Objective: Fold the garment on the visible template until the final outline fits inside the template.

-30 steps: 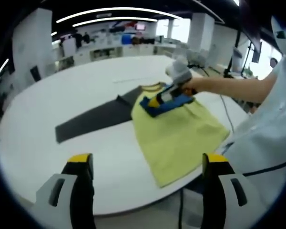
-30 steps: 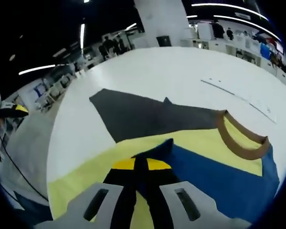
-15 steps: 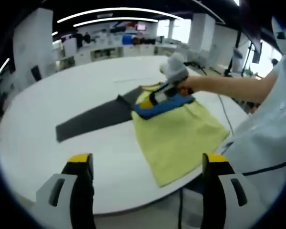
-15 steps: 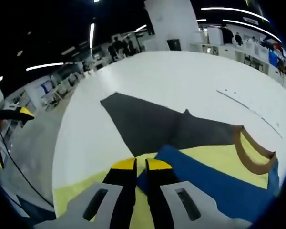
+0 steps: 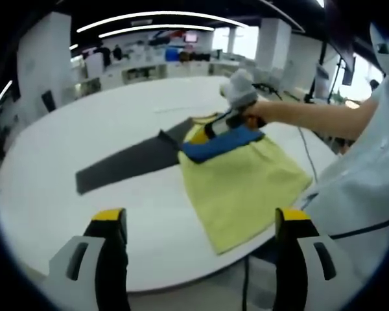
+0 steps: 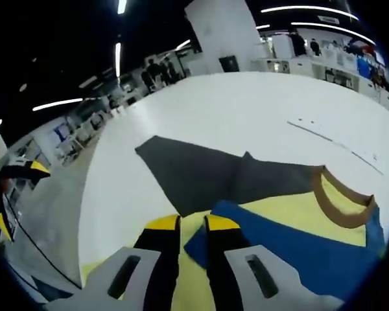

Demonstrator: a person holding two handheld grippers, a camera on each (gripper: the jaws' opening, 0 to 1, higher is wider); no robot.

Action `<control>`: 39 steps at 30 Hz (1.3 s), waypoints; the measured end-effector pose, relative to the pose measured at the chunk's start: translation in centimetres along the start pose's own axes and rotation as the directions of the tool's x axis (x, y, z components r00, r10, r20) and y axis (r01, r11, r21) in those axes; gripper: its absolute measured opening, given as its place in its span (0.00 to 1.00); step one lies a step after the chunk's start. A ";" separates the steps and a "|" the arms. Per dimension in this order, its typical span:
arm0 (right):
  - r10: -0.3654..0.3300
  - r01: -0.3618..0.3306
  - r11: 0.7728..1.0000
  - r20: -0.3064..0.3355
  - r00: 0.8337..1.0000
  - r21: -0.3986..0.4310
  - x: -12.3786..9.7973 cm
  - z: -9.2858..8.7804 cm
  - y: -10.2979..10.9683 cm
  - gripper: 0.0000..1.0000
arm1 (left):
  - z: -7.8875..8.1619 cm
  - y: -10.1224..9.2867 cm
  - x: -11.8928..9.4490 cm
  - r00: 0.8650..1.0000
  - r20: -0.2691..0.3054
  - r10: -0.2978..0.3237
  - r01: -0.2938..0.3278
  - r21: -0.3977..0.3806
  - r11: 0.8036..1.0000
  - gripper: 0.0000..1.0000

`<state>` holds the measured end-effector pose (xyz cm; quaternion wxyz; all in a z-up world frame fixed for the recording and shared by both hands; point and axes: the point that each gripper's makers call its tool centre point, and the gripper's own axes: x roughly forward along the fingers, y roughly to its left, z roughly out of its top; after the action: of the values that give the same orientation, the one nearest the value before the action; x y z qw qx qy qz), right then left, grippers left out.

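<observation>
Spreading across most of both views, we see a large white oval table, with an open office of desks and ceiling strip lights behind it. On the table lies a dark grey template, a flat long shape that reaches from under the garment out toward the table's middle; in the right gripper view the template fans out just ahead of the jaws. The yellow T-shirt lies on the near part of the template, close to the table's edge beside a person in a white top. Its blue sleeve is folded across the upper part of the yellow body, and a brown collar curves at the far end in the right gripper view.

In the left gripper view we see the right gripper, held by the person's outstretched arm, down on the shirt's upper edge where the blue fold meets the collar. In its own view the right gripper has its yellow-tipped jaws drawn almost together, only a thin slit between them, sitting at the corner of the blue sleeve; we cannot tell whether cloth is pinched between them.

Our left gripper hangs over the table's near edge, well apart from the shirt, jaws spread wide with nothing between them.
</observation>
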<state>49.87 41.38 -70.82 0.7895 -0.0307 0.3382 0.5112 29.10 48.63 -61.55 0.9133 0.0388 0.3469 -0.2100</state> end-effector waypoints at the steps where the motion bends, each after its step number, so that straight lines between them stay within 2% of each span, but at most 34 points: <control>1: -0.007 0.007 1.000 0.003 1.000 -0.001 -0.1 0.0 -0.1 0.19 | 0.0 0.0 0.0 1.000 -0.001 0.000 0.000 0.000 1.000 0.91; 6: -0.032 0.032 0.999 0.022 0.999 0.007 -0.6 0.1 -0.6 0.23 | 0.0 -0.2 0.0 1.000 -0.002 -0.003 0.003 0.005 1.000 0.91; 12: -0.063 0.063 0.998 0.035 0.997 0.019 -1.2 0.1 -1.3 0.35 | 0.3 -0.3 0.0 1.000 0.003 -0.005 0.004 0.013 1.000 0.91; 20: -0.086 0.085 0.996 0.060 0.995 0.019 -2.1 0.8 -1.6 0.46 | 0.8 -0.5 0.1 1.000 0.012 -0.011 0.011 0.030 0.999 0.91; 39: -0.106 0.108 0.994 0.127 0.986 -0.010 -4.9 2.0 -1.6 0.60 | 0.7 -1.2 -0.3 1.000 0.021 -0.010 0.009 0.052 0.999 0.91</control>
<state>50.95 37.55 -66.94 0.8353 -0.0229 0.2811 0.4720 28.81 47.50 -60.75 0.9147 0.0588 0.3316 -0.2235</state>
